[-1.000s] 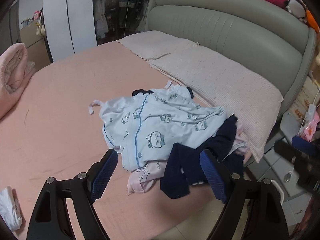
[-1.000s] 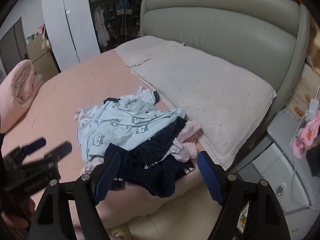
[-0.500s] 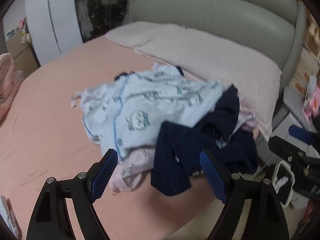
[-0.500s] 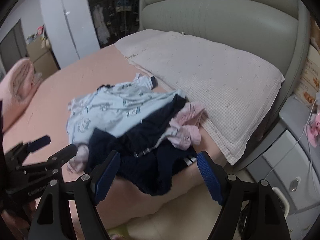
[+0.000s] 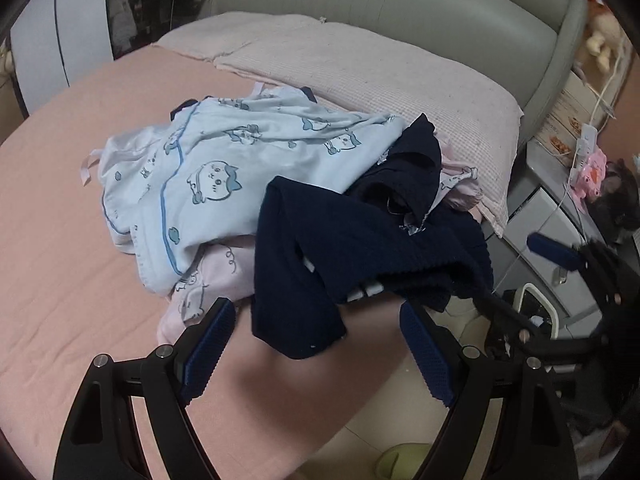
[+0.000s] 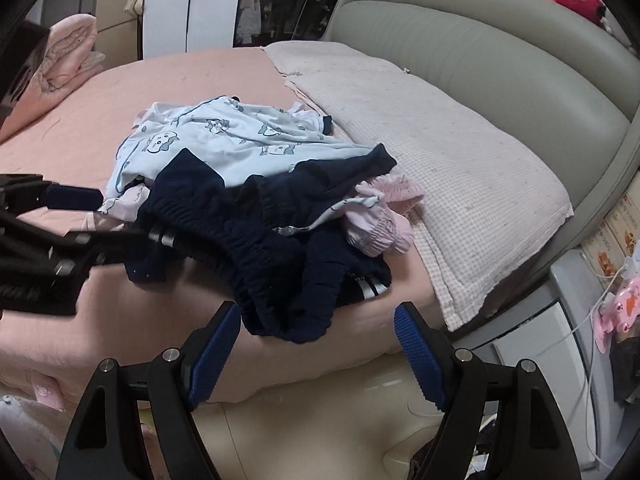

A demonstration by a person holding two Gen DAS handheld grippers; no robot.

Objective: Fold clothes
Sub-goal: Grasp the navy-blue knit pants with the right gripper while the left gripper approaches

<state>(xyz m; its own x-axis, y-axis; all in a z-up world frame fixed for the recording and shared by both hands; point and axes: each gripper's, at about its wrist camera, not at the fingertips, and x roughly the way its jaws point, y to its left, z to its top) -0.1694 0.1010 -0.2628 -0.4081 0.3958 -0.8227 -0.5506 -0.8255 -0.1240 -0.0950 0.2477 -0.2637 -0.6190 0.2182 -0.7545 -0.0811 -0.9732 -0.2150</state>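
Observation:
A pile of clothes lies near the bed's corner: a light blue cat-print top (image 5: pixel 224 168) (image 6: pixel 224 144), a dark navy garment (image 5: pixel 360 248) (image 6: pixel 256 236) draped over it, and pink pieces (image 5: pixel 216 280) (image 6: pixel 380 220) beneath. My left gripper (image 5: pixel 316 344) is open and empty, just short of the navy garment's hanging edge. My right gripper (image 6: pixel 318 348) is open and empty, at the bed's edge below the navy garment. Each gripper shows in the other's view, the right one (image 5: pixel 560 280) and the left one (image 6: pixel 60 232).
The pink bed sheet (image 5: pixel 60 240) spreads left. A pale checked pillow (image 6: pixel 460 184) and a grey headboard (image 6: pixel 500 64) lie behind the pile. A rolled pink quilt (image 6: pixel 60 64) sits far left. A grey nightstand (image 5: pixel 560 216) with cables stands right. A green slipper (image 5: pixel 400 456) is on the floor.
Both grippers have moved closer to the clothes pile and lower toward the bed's edge. The pile now looks larger in both views. Both stay open.

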